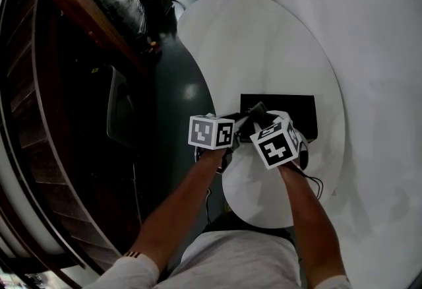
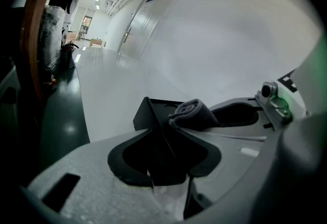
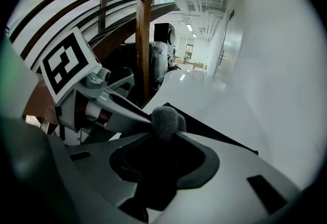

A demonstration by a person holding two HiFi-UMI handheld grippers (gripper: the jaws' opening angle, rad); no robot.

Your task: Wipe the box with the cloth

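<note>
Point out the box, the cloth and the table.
box [image 1: 297, 106], head view, its dark upper surface.
cloth [image 3: 167, 121], right gripper view, the rounded grey end.
table [image 1: 264, 37], head view, bare white top.

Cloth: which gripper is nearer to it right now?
Right. The right gripper is shut on the cloth, at the box's corner. The left gripper is just beside it, gripping the box's edge.
</note>
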